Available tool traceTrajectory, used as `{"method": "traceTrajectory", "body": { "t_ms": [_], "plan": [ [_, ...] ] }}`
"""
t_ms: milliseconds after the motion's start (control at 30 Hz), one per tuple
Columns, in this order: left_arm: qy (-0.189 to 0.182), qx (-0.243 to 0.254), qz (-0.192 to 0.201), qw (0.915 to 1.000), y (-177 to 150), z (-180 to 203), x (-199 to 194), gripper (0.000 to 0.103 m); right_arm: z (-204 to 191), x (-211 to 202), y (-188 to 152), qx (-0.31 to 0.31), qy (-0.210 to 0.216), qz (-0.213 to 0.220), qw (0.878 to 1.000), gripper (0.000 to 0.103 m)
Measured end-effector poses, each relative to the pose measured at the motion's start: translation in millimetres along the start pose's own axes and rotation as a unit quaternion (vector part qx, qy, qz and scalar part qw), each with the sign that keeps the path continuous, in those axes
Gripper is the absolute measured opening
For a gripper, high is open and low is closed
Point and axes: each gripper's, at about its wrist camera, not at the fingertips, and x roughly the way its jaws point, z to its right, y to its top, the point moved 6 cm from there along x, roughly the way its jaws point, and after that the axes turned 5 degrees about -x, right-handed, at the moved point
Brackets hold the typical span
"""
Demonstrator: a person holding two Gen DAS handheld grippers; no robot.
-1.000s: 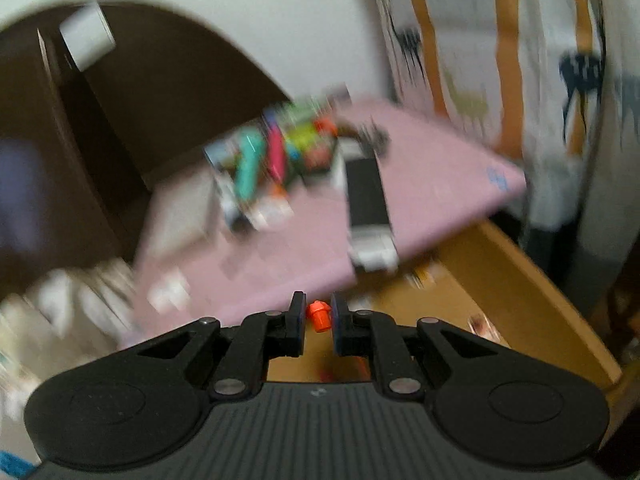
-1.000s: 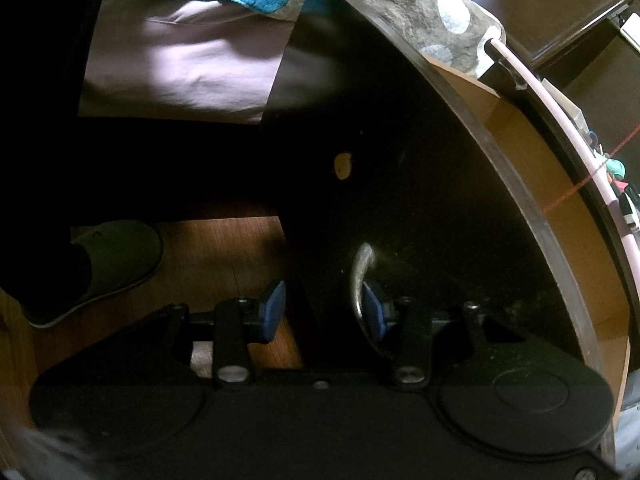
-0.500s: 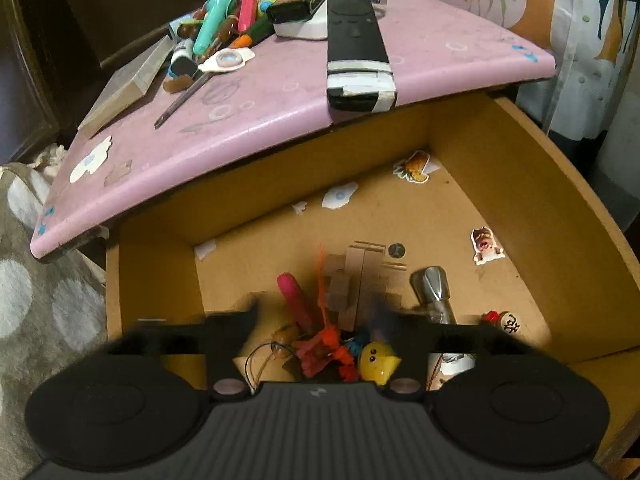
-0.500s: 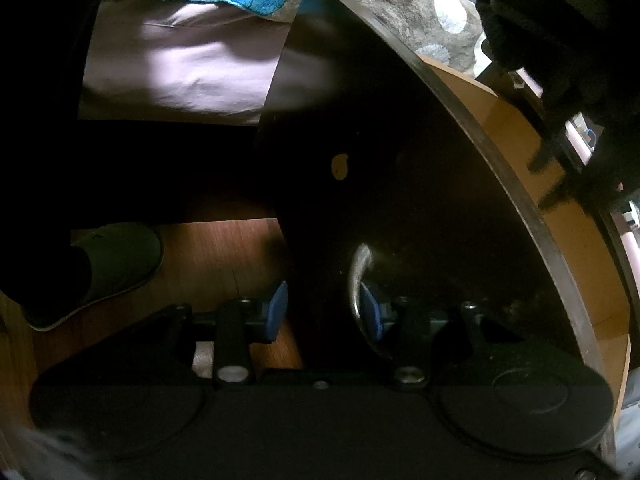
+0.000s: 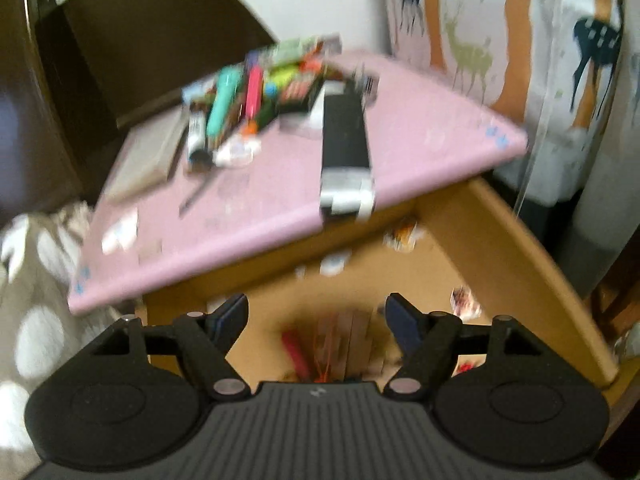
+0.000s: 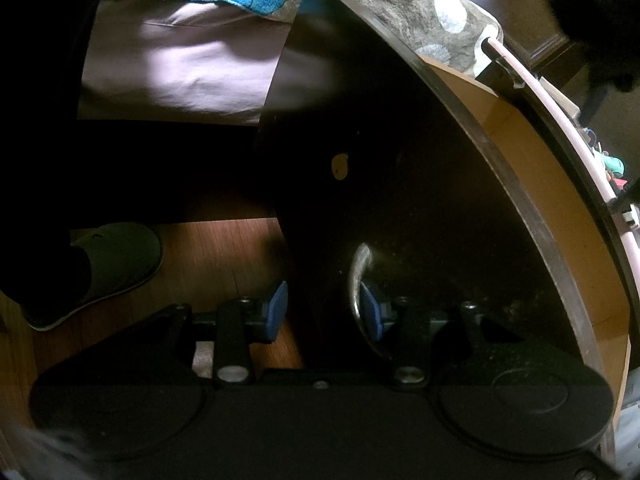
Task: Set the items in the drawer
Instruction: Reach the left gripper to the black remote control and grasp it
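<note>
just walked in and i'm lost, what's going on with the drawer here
A person is filling the open light-wood drawer under the pink tabletop. The left gripper hangs open and empty above it; a pink pen-like item and other small things, blurred, lie inside. The right gripper sits at the drawer's dark front panel, one blue pad against the curved metal handle. A black remote with a grey end lies on the tabletop.

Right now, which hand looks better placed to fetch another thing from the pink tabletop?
Probably the left gripper: it is open, empty and faces the pink tabletop. The right gripper sits at the drawer handle.
</note>
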Motion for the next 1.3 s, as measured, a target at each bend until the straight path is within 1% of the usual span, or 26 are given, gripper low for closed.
{"method": "traceTrajectory", "body": {
  "t_ms": [100,200,300,500,700,733,767,800,867,900,933,967,1033,1133,1300],
  "plan": [
    [-0.006,0.008,0.024,0.9997,27,9,2,0.075,0,0,0,0.0,0.0,0.001,1.0,0.042],
    [-0.013,0.008,0.038,0.9992,50,17,13,0.075,0,0,-1,0.0,0.0,0.001,1.0,0.042],
    [-0.013,0.01,0.046,0.9988,67,23,28,0.075,-1,1,-1,0.001,0.0,0.002,1.0,0.042],
    [-0.016,0.007,0.04,0.9991,89,26,65,0.075,-1,1,-1,0.001,0.001,0.003,1.0,0.042],
    [-0.025,-0.002,0.028,0.9993,94,25,88,0.075,-1,1,-1,0.0,0.001,0.004,1.0,0.042],
    [-0.026,-0.003,0.027,0.9993,94,24,91,0.073,-1,1,-1,0.0,0.001,0.005,1.0,0.042],
    [-0.028,-0.007,0.024,0.9993,95,24,93,0.067,-1,1,-1,0.0,0.001,0.005,1.0,0.042],
    [-0.03,-0.013,0.021,0.9992,95,23,96,0.064,-1,1,-1,0.0,0.001,0.005,1.0,0.042],
    [-0.031,-0.024,0.015,0.9991,94,21,99,0.051,-1,1,-1,0.001,0.001,0.005,1.0,0.042],
    [-0.031,-0.027,0.013,0.9991,94,20,101,0.047,-1,1,-1,0.001,0.001,0.005,1.0,0.042],
    [-0.033,-0.028,0.013,0.999,94,20,101,0.039,-1,1,-1,0.0,0.001,0.005,1.0,0.042],
    [-0.033,-0.028,0.012,0.999,94,20,101,0.036,-1,1,-1,0.0,0.001,0.005,1.0,0.042],
    [-0.028,-0.022,0.012,0.9993,92,21,98,0.035,-1,0,-1,0.0,0.001,0.004,1.0,0.042],
    [-0.029,-0.011,0.016,0.9994,88,21,88,0.035,-1,0,-1,-0.001,0.002,0.004,1.0,0.042],
    [-0.029,-0.005,0.024,0.9993,76,11,57,0.035,-1,0,0,-0.002,0.002,0.003,1.0,0.042]
  ]
}}
